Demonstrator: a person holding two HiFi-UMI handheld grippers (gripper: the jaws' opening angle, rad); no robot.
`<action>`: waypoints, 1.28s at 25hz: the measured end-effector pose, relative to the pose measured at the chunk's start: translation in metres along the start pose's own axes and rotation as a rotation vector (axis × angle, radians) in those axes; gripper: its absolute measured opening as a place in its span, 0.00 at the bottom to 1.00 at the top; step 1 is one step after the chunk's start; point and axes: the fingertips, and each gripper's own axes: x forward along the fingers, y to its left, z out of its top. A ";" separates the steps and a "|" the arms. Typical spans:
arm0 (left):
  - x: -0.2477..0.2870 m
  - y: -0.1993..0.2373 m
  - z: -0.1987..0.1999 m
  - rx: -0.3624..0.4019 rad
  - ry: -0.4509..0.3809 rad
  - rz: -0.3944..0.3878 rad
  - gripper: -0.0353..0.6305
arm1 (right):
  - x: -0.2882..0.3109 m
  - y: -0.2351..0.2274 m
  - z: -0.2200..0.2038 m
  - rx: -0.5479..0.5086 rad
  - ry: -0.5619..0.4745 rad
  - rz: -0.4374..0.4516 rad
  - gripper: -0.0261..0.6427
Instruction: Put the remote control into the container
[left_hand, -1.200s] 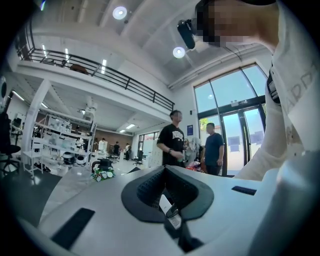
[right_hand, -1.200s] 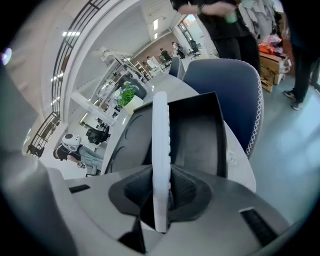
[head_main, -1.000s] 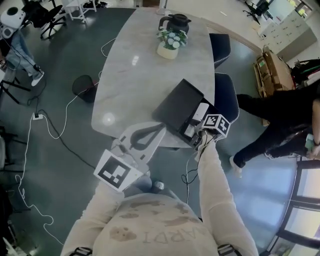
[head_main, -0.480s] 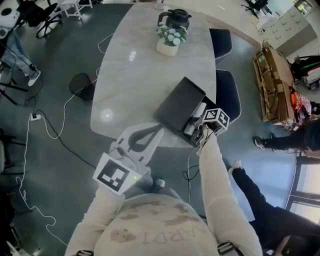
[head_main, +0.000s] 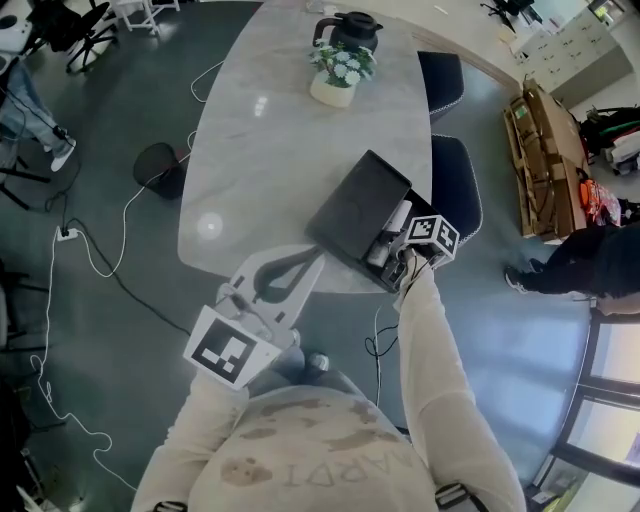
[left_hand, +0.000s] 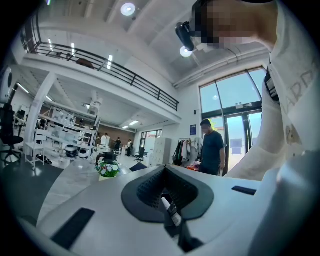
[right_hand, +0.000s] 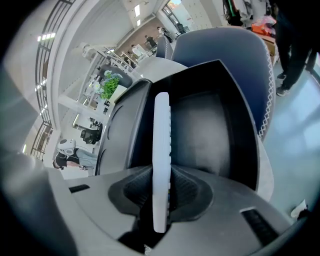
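A white remote control (right_hand: 161, 150) stands on its edge between the pads of my right gripper (right_hand: 162, 192), buttons facing right. Its far end reaches down into the open black container (right_hand: 235, 125). The jaws have just been opening a little, and the remote is still held between them. In the head view the container (head_main: 350, 210) lies at the table's near right edge. The right gripper (head_main: 393, 250) hangs over its near right corner with the remote (head_main: 398, 220). My left gripper (head_main: 300, 262) hovers shut and holding nothing at the table's near edge, left of the container; it points level across the table (left_hand: 165, 187).
On the long marble table (head_main: 270, 130), a white flower pot (head_main: 335, 75) and a black jug (head_main: 348, 30) stand at the far end. Two blue chairs (head_main: 455, 185) sit along the right side. A person (head_main: 590, 265) walks at the right. Cables (head_main: 100, 250) trail over the floor on the left.
My right gripper has sunk slightly with the remote toward the container. The left gripper has shifted a little. The person at the right has walked on.
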 end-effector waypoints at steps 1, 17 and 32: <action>0.000 -0.001 0.000 0.000 0.000 -0.002 0.07 | -0.001 -0.001 0.000 -0.012 -0.004 -0.008 0.19; 0.007 -0.013 0.004 0.030 0.000 -0.022 0.07 | -0.015 -0.007 -0.002 -0.078 0.033 -0.067 0.25; 0.020 -0.027 0.018 0.103 -0.057 -0.083 0.07 | -0.025 -0.012 -0.008 -0.025 0.046 -0.049 0.21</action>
